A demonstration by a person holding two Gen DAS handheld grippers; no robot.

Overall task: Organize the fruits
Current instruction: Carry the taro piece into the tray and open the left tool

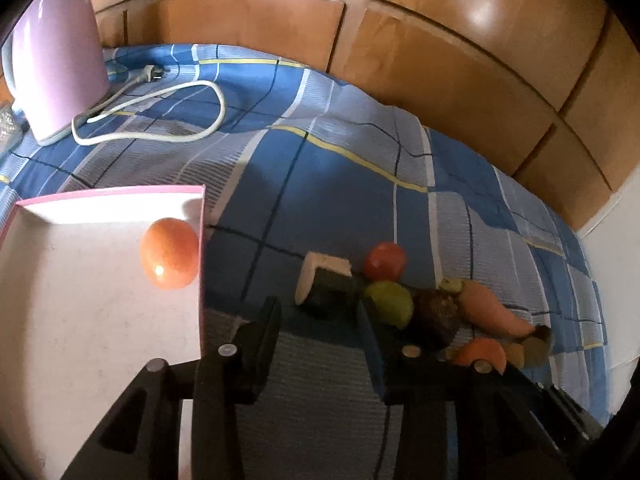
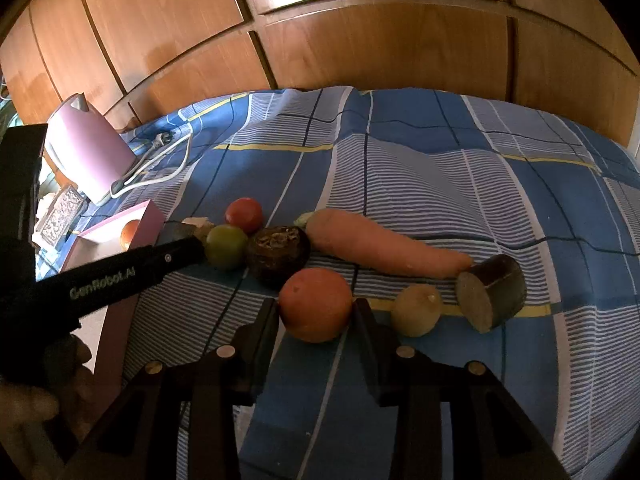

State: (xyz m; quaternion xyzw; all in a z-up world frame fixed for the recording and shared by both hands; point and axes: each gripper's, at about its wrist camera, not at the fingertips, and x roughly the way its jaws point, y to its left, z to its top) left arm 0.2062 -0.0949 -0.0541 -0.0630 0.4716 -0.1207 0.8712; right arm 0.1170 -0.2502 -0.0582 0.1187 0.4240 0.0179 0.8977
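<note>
Right now the right gripper (image 2: 315, 312) has its jaws set either side of an orange (image 2: 315, 305) on the blue checked bedspread (image 2: 420, 184); both fingers look to be touching its flanks, so I judge it gripped, though not yet lifted. The fruit sits squarely between the fingertips, dead ahead along the gripper's line — being round, it has no long axis to line up with. Just beyond it lie a carrot (image 2: 384, 246), running left to right with its thin end pointing right toward a cut cucumber piece (image 2: 494, 296), a dark mangosteen (image 2: 278, 252), a green fruit (image 2: 226, 246), a red tomato (image 2: 244, 215) and a small pale fruit (image 2: 417, 310). The pink box (image 1: 100, 200) stands off to the left of this row, with a second orange (image 1: 170, 253) already inside, against its right wall. The left gripper (image 1: 318, 320) hangs over the cloth just beside that box with its jaws parted and nothing between them (the green fruit is just past its right finger). So the coming move is probably a carry leftward to the box — and the left hand is much the nearer to it.
</note>
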